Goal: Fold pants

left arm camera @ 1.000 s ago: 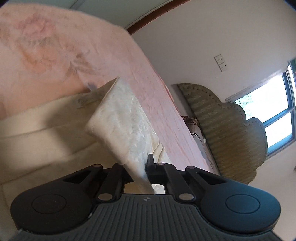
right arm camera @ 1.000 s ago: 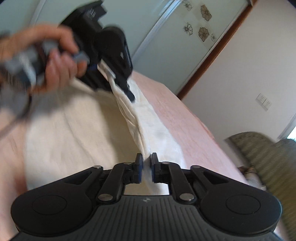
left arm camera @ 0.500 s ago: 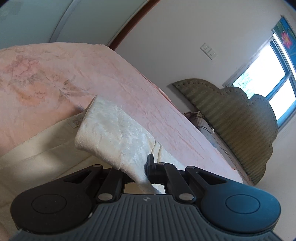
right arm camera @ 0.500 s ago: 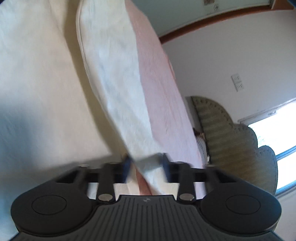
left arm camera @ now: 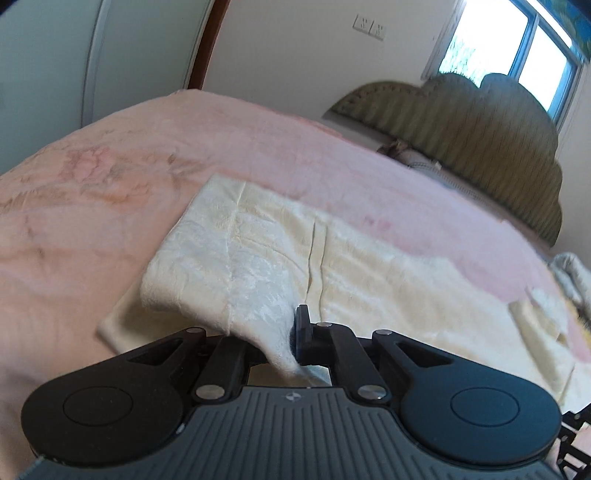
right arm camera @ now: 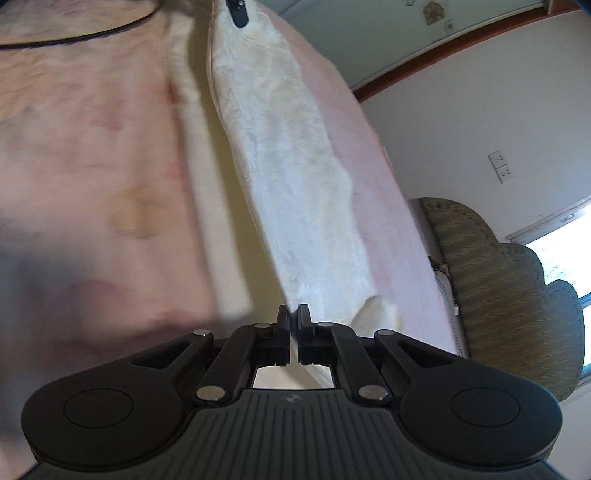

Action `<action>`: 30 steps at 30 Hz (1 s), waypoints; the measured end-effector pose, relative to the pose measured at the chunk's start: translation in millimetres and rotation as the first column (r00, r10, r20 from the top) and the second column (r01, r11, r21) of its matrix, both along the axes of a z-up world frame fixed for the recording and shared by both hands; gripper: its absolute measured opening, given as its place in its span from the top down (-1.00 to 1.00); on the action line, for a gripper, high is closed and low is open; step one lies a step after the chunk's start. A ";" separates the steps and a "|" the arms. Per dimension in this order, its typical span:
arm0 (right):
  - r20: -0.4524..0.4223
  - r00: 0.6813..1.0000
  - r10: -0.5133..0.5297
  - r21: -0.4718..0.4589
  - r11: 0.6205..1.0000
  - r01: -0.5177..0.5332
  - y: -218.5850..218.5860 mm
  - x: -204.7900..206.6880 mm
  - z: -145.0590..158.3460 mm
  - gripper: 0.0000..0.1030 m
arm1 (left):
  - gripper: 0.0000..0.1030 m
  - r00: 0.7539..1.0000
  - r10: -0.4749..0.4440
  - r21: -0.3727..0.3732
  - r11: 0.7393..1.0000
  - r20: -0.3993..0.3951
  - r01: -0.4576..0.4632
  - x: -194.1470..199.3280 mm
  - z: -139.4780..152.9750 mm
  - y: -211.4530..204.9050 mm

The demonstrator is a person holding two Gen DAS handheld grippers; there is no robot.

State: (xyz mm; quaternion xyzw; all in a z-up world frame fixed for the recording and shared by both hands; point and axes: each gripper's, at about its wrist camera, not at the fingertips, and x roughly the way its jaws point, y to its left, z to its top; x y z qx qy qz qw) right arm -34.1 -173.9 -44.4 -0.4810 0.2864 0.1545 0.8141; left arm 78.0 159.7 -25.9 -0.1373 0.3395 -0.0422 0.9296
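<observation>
Cream pants [left arm camera: 332, 258] spread on the pink bedspread [left arm camera: 110, 192], running from mid-bed toward the headboard [left arm camera: 480, 129] end, one edge lifted off the bed. No readable writing anywhere, just a tiny logo mark on each tool body. Plenty of bare pink bedspread toward the far edge by the wardrobe [left arm camera: 48, 59]; wall sockets [left arm camera: 369, 25] above. Left gripper [left arm camera: 291, 332] clenched on a raised flap of the pants, cloth draped over one finger. Right gripper [right arm camera: 294, 317] pinched tight on the same lifted strip of pants [right arm camera: 288, 166], stretched taut between the two tools. Window [left arm camera: 517, 48] behind headboard.
</observation>
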 end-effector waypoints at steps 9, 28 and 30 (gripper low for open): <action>-0.025 0.998 -0.061 0.083 0.995 0.063 -4.0 4.2 -9.3 0.94 | 0.15 0.997 0.069 0.175 0.982 0.025 -0.073 -12.4 2.7 -9.4; -0.223 0.739 -0.636 0.423 0.620 0.661 -159.7 -16.3 11.5 0.90 | -0.43 0.859 -0.480 0.328 0.852 0.177 0.408 -23.2 51.5 -209.6; -0.219 0.727 -0.651 0.487 0.572 0.660 -169.2 -15.3 23.3 0.90 | -0.43 0.787 -0.590 0.355 0.785 0.180 0.507 -28.2 34.9 -246.0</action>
